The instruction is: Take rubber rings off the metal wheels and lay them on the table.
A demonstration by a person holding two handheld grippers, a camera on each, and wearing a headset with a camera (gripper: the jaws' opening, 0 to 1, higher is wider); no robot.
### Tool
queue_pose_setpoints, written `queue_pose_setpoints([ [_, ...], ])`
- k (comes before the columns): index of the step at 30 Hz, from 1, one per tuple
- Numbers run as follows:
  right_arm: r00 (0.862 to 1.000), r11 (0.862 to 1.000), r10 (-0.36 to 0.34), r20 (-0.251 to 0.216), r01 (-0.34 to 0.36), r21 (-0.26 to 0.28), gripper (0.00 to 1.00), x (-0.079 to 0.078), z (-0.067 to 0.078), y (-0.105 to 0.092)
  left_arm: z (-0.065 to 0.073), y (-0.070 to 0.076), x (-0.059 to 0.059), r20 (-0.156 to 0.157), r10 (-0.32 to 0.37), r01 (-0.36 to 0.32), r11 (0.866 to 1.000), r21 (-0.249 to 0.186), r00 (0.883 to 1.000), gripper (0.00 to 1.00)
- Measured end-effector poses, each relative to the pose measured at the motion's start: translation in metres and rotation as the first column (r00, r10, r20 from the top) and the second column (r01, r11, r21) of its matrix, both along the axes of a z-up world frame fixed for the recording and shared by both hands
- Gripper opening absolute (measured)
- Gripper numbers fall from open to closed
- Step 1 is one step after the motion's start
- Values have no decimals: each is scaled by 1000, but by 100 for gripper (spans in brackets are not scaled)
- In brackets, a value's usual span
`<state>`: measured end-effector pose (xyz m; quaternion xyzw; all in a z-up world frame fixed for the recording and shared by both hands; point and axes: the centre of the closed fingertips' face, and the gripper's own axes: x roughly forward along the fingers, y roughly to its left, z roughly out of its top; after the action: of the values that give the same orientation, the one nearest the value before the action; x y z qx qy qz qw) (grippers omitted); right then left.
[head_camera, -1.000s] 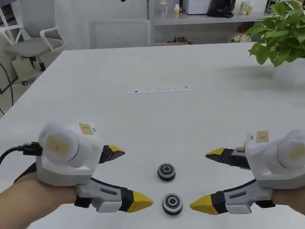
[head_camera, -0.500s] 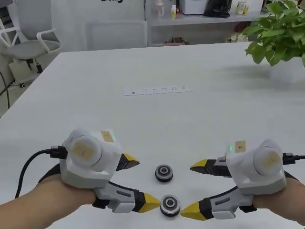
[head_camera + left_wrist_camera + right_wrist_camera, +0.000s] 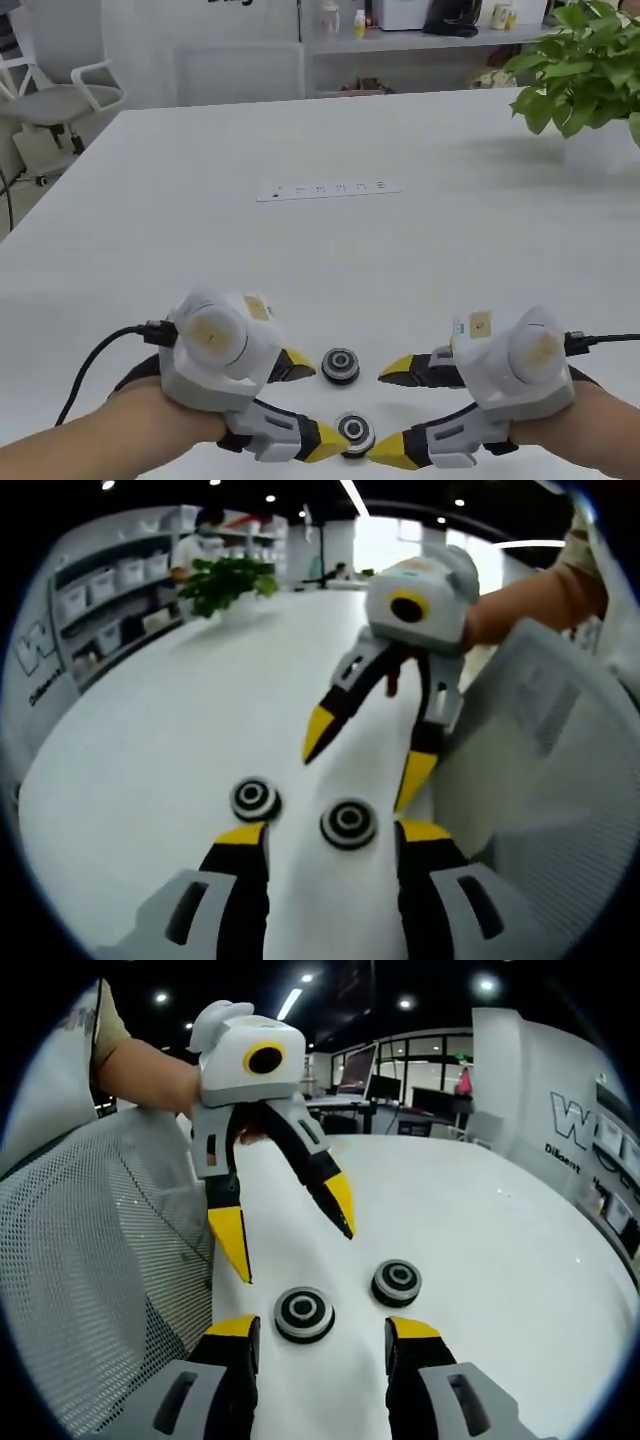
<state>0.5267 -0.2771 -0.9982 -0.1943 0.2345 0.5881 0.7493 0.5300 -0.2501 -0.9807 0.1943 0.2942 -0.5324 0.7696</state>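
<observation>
Two small metal wheels with black rubber rings lie flat on the white table (image 3: 200, 220): a far wheel (image 3: 340, 365) and a near wheel (image 3: 355, 432). My left gripper (image 3: 312, 408) and right gripper (image 3: 388, 410) face each other across them, both open and holding nothing. The near wheel lies between the two lower yellow tips. In the left gripper view the near wheel (image 3: 348, 823) sits just ahead of my left gripper (image 3: 330, 835), the far wheel (image 3: 256, 799) to its left. The right gripper view has the near wheel (image 3: 304, 1314) and far wheel (image 3: 397, 1283) before my right gripper (image 3: 322, 1328).
A flush socket strip (image 3: 328, 190) lies mid-table. A potted plant (image 3: 575, 70) stands at the far right corner. An office chair (image 3: 70, 90) and shelves are beyond the table. A black cable (image 3: 100, 360) trails from the left gripper. A mesh chair back (image 3: 100, 1260) is close behind.
Both grippers have closed in on the two wheels from either side, and their lower tips now nearly flank the near wheel. The wheels have not moved on the table.
</observation>
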Motion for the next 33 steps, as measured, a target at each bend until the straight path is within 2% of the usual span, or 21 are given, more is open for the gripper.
queue_pose_setpoints([
  [4,1000,1000,14,-6,-14,-3,47,-4,-2,2,-7,-5,-5,-9,-25,26,1000,7,1000,47],
  [6,1000,1000,21,-8,-21,-8,47,-5,-4,3,-8,-8,-6,-3,-37,37,999,10,999,46],
  [10,1000,1000,26,-10,-26,-3,47,-8,-5,5,-12,-13,-8,-17,-52,52,999,9,999,36],
  [19,999,1000,29,-16,-30,-9,48,-11,-8,4,-19,-19,-8,-37,-46,46,999,1,998,24],
  [25,999,1000,27,-21,-27,-6,47,-13,-10,3,-23,-21,-10,-26,-55,56,998,18,998,20],
  [26,999,1000,27,-22,-27,-6,47,-13,-11,3,-22,-22,-9,-6,-61,61,998,13,998,19],
  [28,999,1000,29,-27,-29,-6,46,-14,-12,3,-24,-22,-11,-10,-60,61,998,23,998,16],
  [29,999,1000,28,-29,-28,-3,46,-15,-13,4,-23,-22,-10,15,-71,70,997,27,997,16],
  [31,999,1000,29,-33,-29,-1,45,-15,-14,4,-23,-21,-11,17,-66,66,997,29,998,16],
  [33,999,1000,27,-40,-27,5,44,-15,-15,6,-23,-21,-8,34,-55,54,998,27,998,14],
])
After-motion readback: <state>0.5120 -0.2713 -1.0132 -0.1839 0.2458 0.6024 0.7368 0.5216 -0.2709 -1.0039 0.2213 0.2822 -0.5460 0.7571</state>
